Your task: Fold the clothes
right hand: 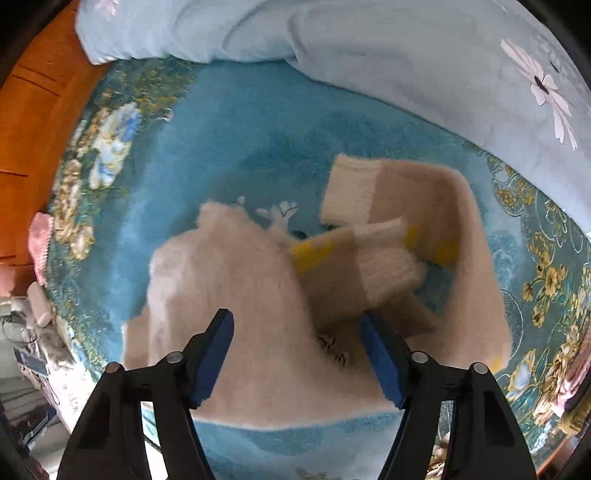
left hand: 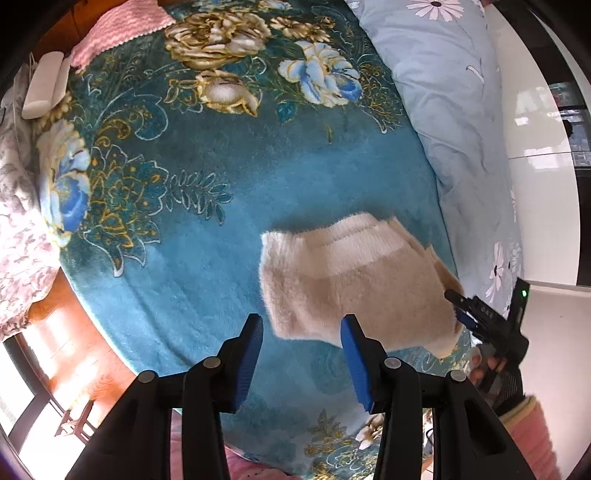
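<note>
A fluffy beige sweater (left hand: pixel 351 280) lies partly folded on a teal floral blanket (left hand: pixel 207 236). Seen from the right wrist, the sweater (right hand: pixel 240 295) has its sleeves with ribbed cuffs (right hand: pixel 384 258) laid across the body, and yellow patches show. My left gripper (left hand: pixel 303 356) is open above the blanket, just short of the sweater's near edge, with nothing between its pads. The right gripper (right hand: pixel 297 356) points down over the sweater, jaws apart and not pressing cloth. In the left wrist view the right gripper (left hand: pixel 476 314) sits at the sweater's right edge, held by a hand.
A light blue duvet with daisies (left hand: pixel 443 110) borders the blanket on the far right. A pink knitted cloth (left hand: pixel 122 29) and a white oblong object (left hand: pixel 42 86) lie at the far left. The wooden floor (left hand: pixel 66 332) and a white cabinet (left hand: pixel 535 184) flank the bed.
</note>
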{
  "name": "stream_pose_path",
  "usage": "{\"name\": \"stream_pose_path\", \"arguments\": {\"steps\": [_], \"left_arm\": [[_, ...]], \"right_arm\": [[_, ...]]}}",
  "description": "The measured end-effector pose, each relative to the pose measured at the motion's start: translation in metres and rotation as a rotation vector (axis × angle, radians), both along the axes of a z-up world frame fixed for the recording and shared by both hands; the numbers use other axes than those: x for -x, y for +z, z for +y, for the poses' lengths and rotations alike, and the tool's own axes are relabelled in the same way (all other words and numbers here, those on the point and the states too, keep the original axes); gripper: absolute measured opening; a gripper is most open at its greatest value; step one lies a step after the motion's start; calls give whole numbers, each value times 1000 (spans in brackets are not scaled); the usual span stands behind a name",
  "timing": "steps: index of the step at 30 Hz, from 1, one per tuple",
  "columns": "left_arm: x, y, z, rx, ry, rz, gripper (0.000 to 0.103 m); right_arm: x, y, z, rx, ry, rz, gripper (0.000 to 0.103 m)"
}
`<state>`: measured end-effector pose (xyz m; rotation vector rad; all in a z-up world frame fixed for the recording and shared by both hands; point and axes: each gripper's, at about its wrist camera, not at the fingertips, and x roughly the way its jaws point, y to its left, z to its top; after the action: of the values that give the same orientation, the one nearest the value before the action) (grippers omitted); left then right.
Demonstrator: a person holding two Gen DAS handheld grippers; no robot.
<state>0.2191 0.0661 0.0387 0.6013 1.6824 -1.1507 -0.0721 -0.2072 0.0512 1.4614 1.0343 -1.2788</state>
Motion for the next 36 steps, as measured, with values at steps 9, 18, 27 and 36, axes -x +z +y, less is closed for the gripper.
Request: {"name": "stream_pose_path", "arguments": {"steps": [9,18,27,36], "left_arm": [[-66,-12,27,-46,191,7,48],[-44,14,22,20,133,15,48],[22,35,16,52,-28,1,48],[85,49,12,71,-139,2,48]], "right_arm": [[-23,-23,6,-80,6,-19,22],[-8,-2,130,-46,15,-61,12],[56,-6,253,-47,-223,-120,12],[105,56,287,201,-394,-307,22]]}}
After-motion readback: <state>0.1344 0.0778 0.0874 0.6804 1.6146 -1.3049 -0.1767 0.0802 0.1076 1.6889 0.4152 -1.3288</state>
